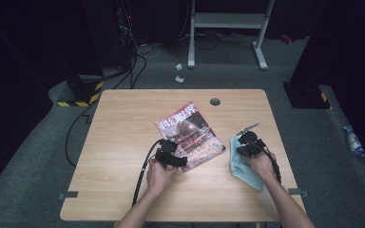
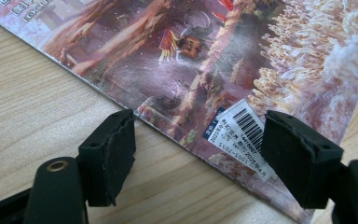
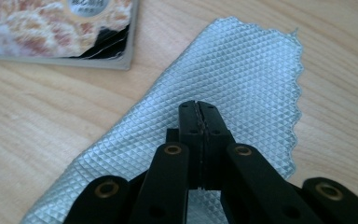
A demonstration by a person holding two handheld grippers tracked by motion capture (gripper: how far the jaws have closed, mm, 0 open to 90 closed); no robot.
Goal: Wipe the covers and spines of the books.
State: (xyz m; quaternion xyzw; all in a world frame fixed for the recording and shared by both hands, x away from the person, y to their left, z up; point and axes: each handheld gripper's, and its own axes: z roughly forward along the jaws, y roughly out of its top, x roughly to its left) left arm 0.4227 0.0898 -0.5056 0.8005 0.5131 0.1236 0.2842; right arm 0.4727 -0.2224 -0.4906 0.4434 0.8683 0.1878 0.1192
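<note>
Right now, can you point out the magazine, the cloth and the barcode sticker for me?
magazine (image 1: 190, 134), high view, middle of its cover.
cloth (image 3: 233, 79), right gripper view, quilted surface beyond the shut tool.
barcode sticker (image 2: 243, 130), left gripper view, the black bars on the white label near the cover's edge.

The magazine (image 2: 205, 60) runs off the top and right edges of the left gripper view, its title lettering cut away, and the print on the barcode sticker (image 2: 240, 133) is too small to read. In the right gripper view the pale blue cloth (image 3: 228, 74) disappears beneath the closed jaws, so whether any fabric is pinched between them cannot be told.
</note>
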